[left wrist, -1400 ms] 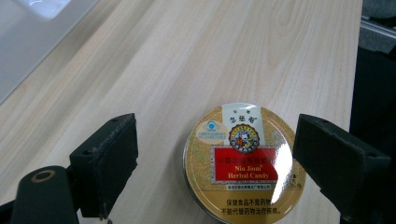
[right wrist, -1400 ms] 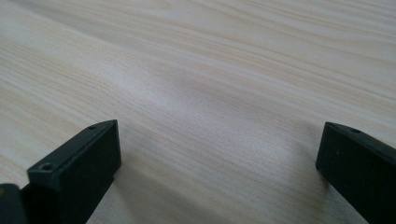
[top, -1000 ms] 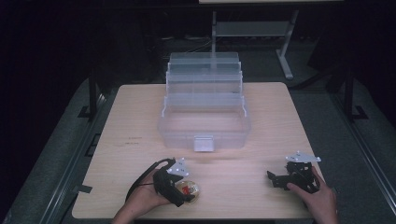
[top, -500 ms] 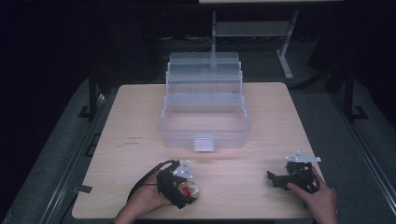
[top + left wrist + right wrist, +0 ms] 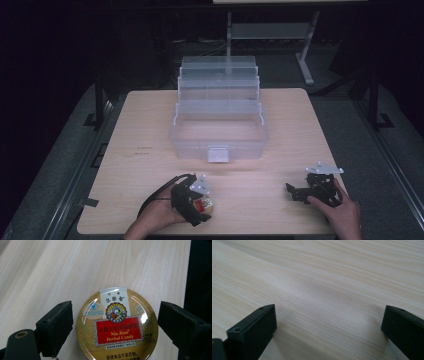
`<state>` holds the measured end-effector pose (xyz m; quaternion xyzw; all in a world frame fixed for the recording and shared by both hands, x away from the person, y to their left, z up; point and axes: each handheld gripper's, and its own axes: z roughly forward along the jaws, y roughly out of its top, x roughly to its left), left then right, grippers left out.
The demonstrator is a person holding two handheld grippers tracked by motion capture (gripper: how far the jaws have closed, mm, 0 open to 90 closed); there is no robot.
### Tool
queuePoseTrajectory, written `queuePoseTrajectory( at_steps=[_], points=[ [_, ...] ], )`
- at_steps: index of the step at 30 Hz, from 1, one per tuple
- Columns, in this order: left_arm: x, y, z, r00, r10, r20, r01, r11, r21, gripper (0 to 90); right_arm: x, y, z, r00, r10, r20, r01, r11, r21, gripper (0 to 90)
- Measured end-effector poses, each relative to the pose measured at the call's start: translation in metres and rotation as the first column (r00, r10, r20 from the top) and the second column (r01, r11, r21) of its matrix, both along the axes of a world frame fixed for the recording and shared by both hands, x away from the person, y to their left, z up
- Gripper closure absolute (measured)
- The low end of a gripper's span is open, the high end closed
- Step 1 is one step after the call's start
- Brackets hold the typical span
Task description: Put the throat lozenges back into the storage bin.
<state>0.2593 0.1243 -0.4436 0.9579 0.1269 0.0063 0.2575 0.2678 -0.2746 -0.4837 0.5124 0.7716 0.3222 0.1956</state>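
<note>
- We are bringing the left gripper down over the candy tin, which is lying flat on the counter, well in front of the clear tiered box and a little to its left.
- Its jaws are standing spread, one on each side of the tin with slim gaps showing, so they are not pinching it yet.
- We are judging that this straddle is setting up a squeeze across the widest part of the round lid.
- The tin is a shallow round disc of glossy metal, gold with a red label, and it is throwing glare off its lid; smooth curved sides like that could slip unless the jaws are closing square.
- The right gripper is resting low on the counter, in front of the box and off to its right, jaws spread wide over bare pale wood grain and holding nothing.
- The box is translucent plastic, stepped trays fanned back and its bottom bin open; we are reading that as the tin's likely destination.
</note>
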Motion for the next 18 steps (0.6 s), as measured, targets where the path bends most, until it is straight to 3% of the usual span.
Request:
queuePoseTrajectory(
  at_steps=[11,18],
  points=[
    [-0.0004,-0.0036,-0.007,1.0,-0.009,-0.002,0.009,0.9982,0.059,13.3,0.0,0.0,0.0,1.0,0.0,0.0,0.0,1.0,0.0,0.0],
    [-0.0009,-0.0031,-0.0058,0.9999,-0.01,0.005,0.01,0.9985,0.054,18.2,0.0,0.0,0.0,1.0,0.0,0.0,0.0,1.0,0.0,0.0]
  ],
)
